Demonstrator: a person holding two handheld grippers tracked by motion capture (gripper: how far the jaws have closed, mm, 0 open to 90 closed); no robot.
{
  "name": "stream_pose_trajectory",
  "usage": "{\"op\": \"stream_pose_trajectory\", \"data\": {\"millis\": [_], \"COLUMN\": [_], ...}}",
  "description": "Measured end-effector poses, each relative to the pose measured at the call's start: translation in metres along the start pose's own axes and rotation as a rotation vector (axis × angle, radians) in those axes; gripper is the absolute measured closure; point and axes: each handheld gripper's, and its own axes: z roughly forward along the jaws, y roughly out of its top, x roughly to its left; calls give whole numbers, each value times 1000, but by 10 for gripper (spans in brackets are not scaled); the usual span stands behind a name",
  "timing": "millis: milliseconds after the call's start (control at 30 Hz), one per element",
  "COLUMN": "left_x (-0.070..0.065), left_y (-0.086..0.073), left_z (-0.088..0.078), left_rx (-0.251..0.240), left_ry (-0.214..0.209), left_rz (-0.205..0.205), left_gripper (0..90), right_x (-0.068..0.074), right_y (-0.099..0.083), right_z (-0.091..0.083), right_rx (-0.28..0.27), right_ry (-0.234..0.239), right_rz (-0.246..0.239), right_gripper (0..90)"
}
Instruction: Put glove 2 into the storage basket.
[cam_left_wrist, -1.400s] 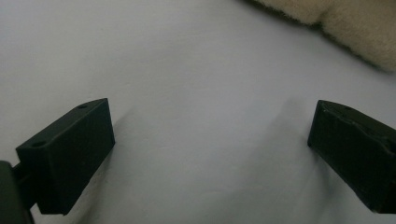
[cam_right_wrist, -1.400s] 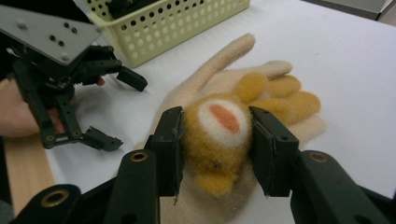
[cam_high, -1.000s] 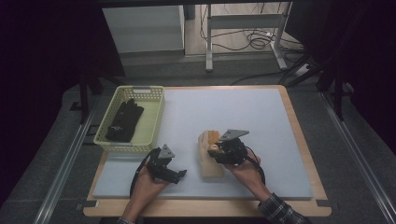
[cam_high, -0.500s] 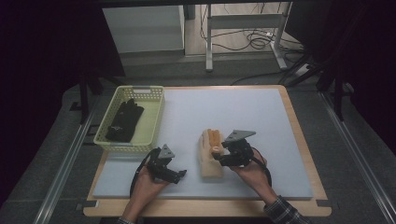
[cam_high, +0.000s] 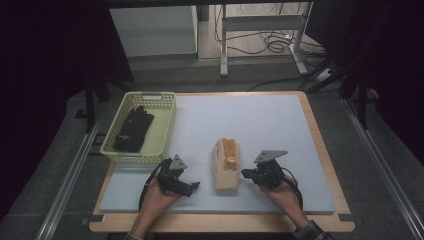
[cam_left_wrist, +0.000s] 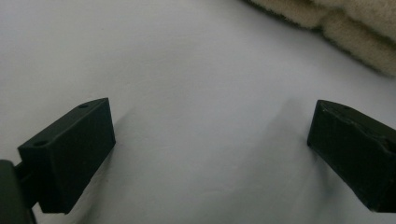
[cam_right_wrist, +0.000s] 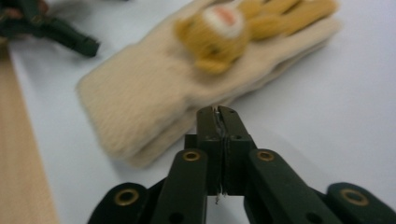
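A beige fluffy glove (cam_high: 226, 175) with a small yellow bear figure (cam_high: 231, 161) on its back lies flat on the pale blue mat (cam_high: 260, 125). My right gripper (cam_high: 245, 173) sits just right of the glove, apart from it. Its jaws have just been closing and now stand shut with nothing between them. In the right gripper view the shut tips (cam_right_wrist: 218, 112) point at the glove's edge (cam_right_wrist: 140, 93). My left gripper (cam_high: 195, 186) rests left of the glove, open. In the left gripper view its jaws (cam_left_wrist: 210, 135) stand wide over bare mat, with the glove (cam_left_wrist: 355, 28) at the top right.
A pale yellow basket (cam_high: 167, 120) stands at the mat's left rear with black gloves (cam_high: 132, 131) inside. The wooden table edge (cam_high: 320, 150) frames the mat. The left gripper (cam_right_wrist: 70, 39) appears in the right gripper view beyond the glove's cuff.
My right gripper has moved right and toward the front, off the glove, and its jaws have closed. The left gripper and the glove have stayed put.
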Motion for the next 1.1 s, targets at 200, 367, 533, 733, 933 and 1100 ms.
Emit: {"op": "stream_pose_trajectory", "data": {"millis": [200,367,533,733,933,1100], "left_x": [1,4,6,7,10,13], "left_y": [-6,-12,-16,-18,-19,-20], "left_z": [-7,-14,-15,-16,-17,-21], "left_rx": [18,26,12,9,9,14], "left_ry": [15,29,28,19,7,-3], "left_rz": [-15,-34,-34,-27,-10,-2], "left_gripper": [18,13,10,16,27,77], "right_x": [12,20,27,34,37,40], "right_y": [-5,-5,-2,4,9,15], "right_z": [9,16,25,37,50,58], "right_rx": [16,22,23,25,11,2], "right_ry": [28,38,49,43,38,27], "right_rz": [-39,-54,-74,-93,-90,-99], "right_gripper": [883,883,880,866,856,850]}}
